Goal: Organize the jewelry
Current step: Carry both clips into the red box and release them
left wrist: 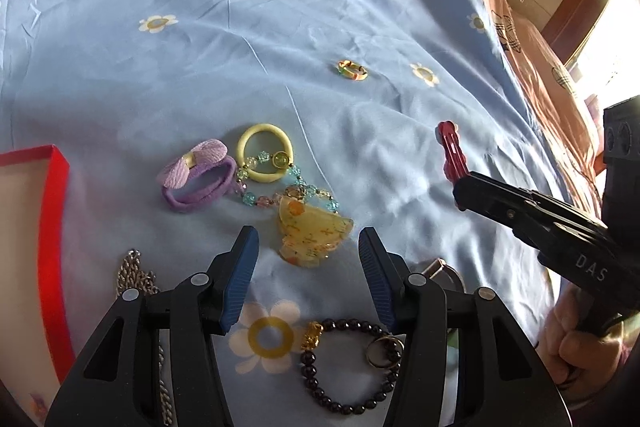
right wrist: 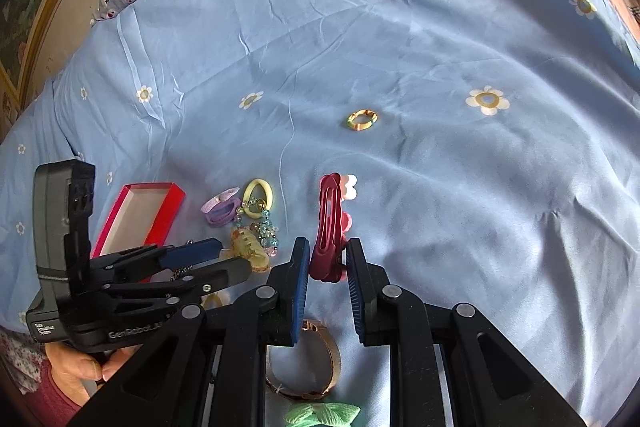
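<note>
Over the blue sheet [right wrist: 440,67] our right gripper [right wrist: 328,259] pinches the maroon hair clip [right wrist: 329,223], left gripper [left wrist: 308,247] wide and empty, so next we likely carry it toward the red box [right wrist: 160,211].

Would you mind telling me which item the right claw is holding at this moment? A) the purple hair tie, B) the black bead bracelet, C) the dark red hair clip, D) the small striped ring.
C: the right claw has its blue pads closed on the base of the dark red hair clip, which stands up between them, lifted off the blue sheet.
</note>
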Demonstrator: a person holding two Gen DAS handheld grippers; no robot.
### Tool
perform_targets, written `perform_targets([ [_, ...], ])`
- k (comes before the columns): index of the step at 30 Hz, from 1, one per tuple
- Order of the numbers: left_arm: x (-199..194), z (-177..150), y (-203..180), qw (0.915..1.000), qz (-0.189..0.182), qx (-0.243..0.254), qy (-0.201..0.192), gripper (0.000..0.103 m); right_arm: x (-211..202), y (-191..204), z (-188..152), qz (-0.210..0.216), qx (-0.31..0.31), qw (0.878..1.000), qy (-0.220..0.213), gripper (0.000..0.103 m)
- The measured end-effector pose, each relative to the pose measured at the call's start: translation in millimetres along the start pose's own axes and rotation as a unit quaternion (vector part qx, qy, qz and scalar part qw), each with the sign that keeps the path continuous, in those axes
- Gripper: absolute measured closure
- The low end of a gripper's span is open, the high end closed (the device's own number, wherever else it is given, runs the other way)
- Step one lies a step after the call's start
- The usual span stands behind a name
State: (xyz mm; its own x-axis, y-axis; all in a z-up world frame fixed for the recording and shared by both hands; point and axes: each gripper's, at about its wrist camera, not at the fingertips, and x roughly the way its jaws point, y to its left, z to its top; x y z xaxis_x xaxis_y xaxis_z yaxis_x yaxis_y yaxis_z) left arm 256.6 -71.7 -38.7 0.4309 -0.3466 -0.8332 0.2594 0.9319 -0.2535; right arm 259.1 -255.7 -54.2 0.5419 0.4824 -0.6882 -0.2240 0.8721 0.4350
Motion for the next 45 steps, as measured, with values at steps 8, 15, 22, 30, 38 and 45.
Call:
perform_targets([
  [8,14.1,3.2,-0.1,1.0000,-0.008,0.000,-0.001,0.068,-1.9,-2.7,-1.5,-0.003,0.004,1.000,0.000,0.084],
  [15,-11.6,-6.5,11.1,0.9998,-0.006,-0.011,-0.017,0.068,-3.7,7.7,-5.6,0.005,-0.004,1.000,0.001,0.084],
  [22,-48.7,-23.7,38.3,0.9986,0.014,-0.033,-0.038,0.068,5.2,40.1,-9.7,0.029,-0.029,0.999,0.011,0.084],
  [30,-87.9,-45.0,78.4,0.9950,0.040,-0.067,-0.061,0.068,23.3,87.2,-15.6,0.060,-0.064,0.996,0.027,0.084],
  [38,-110.2,-60.8,113.7,0.9900,0.069,-0.098,-0.074,0.068,39.4,128.6,-18.3,0.090,-0.095,0.990,0.044,0.084],
  [45,-125.9,-70.4,148.4,0.9846,0.094,-0.122,-0.082,0.068,59.0,169.4,-18.5,0.119,-0.120,0.984,0.056,0.084],
])
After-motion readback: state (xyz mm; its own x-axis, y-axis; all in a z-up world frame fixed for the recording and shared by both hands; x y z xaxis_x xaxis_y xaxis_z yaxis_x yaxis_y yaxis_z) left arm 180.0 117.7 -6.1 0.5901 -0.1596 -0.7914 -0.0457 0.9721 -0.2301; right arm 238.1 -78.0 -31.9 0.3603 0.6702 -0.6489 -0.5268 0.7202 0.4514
